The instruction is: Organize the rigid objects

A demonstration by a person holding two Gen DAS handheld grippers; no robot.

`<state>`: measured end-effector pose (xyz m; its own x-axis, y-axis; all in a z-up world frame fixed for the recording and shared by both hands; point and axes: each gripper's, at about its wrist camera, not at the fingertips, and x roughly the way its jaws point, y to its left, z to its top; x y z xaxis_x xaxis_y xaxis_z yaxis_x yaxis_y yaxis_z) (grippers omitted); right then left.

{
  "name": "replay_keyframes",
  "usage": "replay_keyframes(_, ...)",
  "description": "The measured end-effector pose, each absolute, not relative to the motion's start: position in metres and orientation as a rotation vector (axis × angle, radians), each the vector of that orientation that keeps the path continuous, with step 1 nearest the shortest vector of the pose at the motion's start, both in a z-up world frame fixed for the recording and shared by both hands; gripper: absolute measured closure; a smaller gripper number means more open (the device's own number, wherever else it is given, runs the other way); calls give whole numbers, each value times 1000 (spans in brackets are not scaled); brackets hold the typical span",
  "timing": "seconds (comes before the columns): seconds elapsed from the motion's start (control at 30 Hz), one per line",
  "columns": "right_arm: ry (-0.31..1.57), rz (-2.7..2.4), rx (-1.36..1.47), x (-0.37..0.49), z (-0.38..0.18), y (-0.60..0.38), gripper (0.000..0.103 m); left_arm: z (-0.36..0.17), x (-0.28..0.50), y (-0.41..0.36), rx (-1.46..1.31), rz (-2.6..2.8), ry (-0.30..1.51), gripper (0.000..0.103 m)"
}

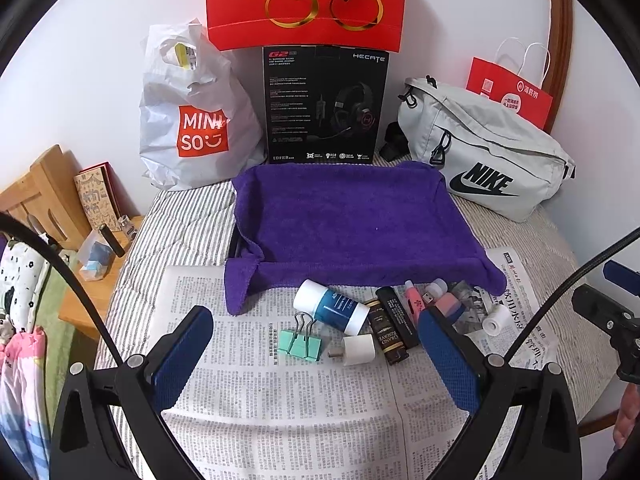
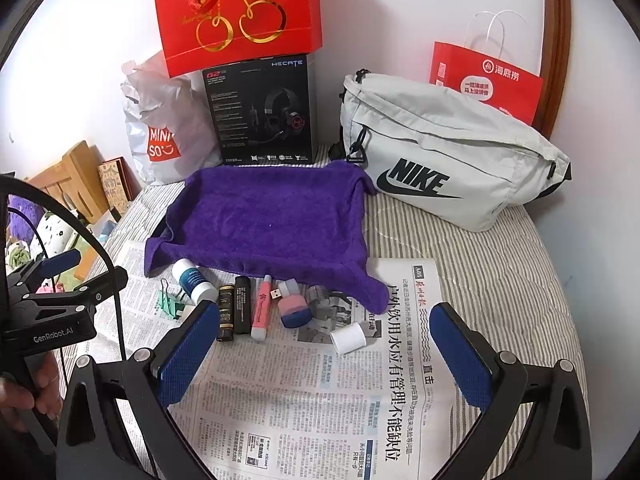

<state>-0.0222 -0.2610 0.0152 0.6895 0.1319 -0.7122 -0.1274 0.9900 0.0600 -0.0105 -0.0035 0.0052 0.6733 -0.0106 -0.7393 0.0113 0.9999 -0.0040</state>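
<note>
Two grippers are mine, and neither holds anything: my left gripper (image 1: 316, 354) and my right gripper (image 2: 324, 346) each hover over the newspaper (image 2: 304, 408) with jaws spread wide.

Just beyond my left jaws lies a row of small things: a green binder clip (image 1: 301, 343) and a white plug adapter (image 1: 358, 350) between the fingers, a white-and-blue tube (image 1: 331, 307) beyond them, and two dark lighters (image 1: 391, 328) nearer my right-hand finger. That finger hides most of the pink-and-blue item (image 1: 450, 305) in this view, and the pink stick (image 1: 412, 297) shows only its top.

My right wrist view shows those two whole: the pink stick (image 2: 261, 309) lies lengthwise and the pink-and-blue item (image 2: 294, 307) just beside it, both beyond my jaws. The small white roll (image 2: 349, 337) sits between my right fingers, apart from the row. Here my left-hand finger covers the adapter and part of the binder clip (image 2: 170, 304). This view also catches my left gripper off to the side, with a hand (image 2: 28, 392) on its grip.

Farther ahead, a purple towel (image 1: 352, 224) lines a shallow tray, its near edge draped onto the newspaper and touching the row. The surface is a striped bedcover (image 2: 460, 248). Against the white wall stand a white shopping bag (image 1: 188, 120), a black headset box (image 1: 324, 108) with a red gift bag (image 1: 308, 0) on top, a grey waist bag (image 1: 488, 152) and a red paper bag (image 2: 484, 84). A wooden bedside stand (image 1: 92, 292) lies off beyond my left finger.
</note>
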Motion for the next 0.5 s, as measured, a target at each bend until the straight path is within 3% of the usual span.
replay_keyframes(0.5, 799, 142, 11, -23, 14, -261, 0, 5, -10, -4, 1, -10, 836, 0)
